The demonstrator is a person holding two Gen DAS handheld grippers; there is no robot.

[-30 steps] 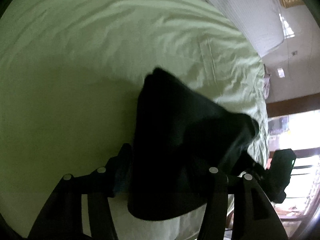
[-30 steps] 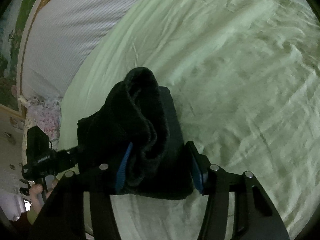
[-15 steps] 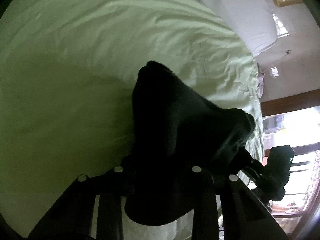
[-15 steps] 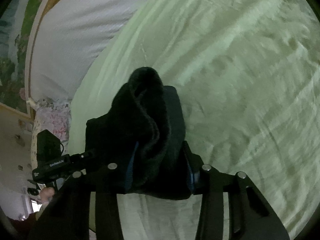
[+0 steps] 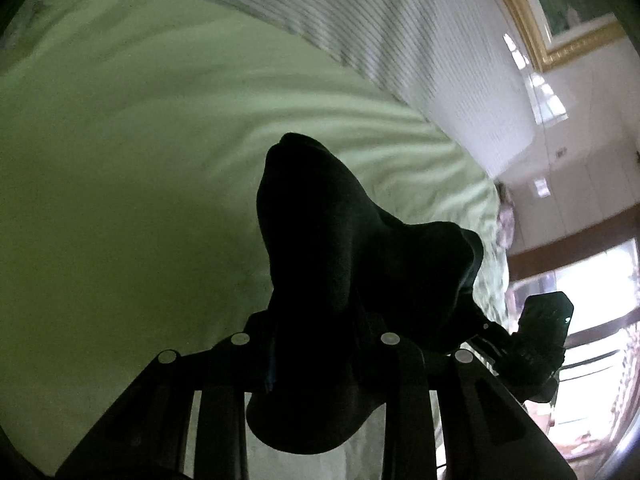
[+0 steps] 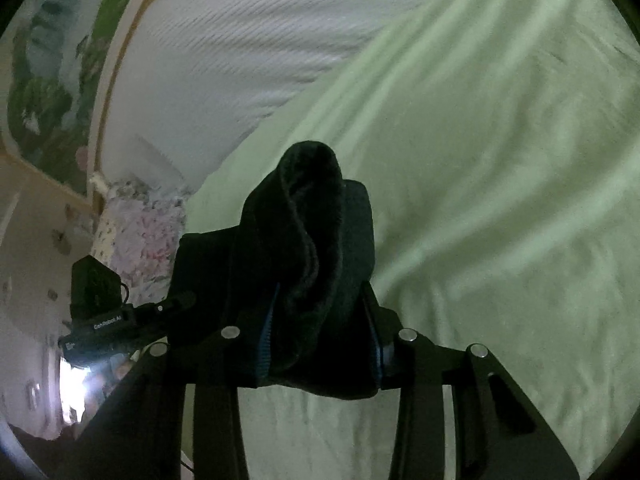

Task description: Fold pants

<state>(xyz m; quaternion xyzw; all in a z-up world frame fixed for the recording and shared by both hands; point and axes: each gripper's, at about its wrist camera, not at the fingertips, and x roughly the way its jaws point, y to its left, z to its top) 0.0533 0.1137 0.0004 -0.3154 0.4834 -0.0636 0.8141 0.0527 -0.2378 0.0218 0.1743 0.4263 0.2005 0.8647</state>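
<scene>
Both grippers are holding the pants (image 5: 340,264) up over the bed (image 5: 120,160). The left gripper (image 5: 316,344) is squeezing a thick bunch of the dark cloth between its fingers, and the right gripper (image 6: 320,332) is squeezing another bunch. The pants (image 6: 304,248) are stretching from one gripper across to the other, and a fat lump of cloth is sticking up past each pair of fingers.

The pants are looking soft and floppy, not stiff at all. The cloth is looking fuzzy and thick in the right view, so it is probably not slippery, and it will not break. It is sagging and drooping under the left gripper, so it will bend any way it is pulled. It is likely light, but loose parts will swing.

Grabbing a big lump like this is making the cloth bunch up. A flat edge or a corner would be a better place to hold, so the fold comes out smooth. The green sheet on the bed is looking flat enough for laying the pants down. A striped pillow (image 6: 240,60) is lying at the far end.
</scene>
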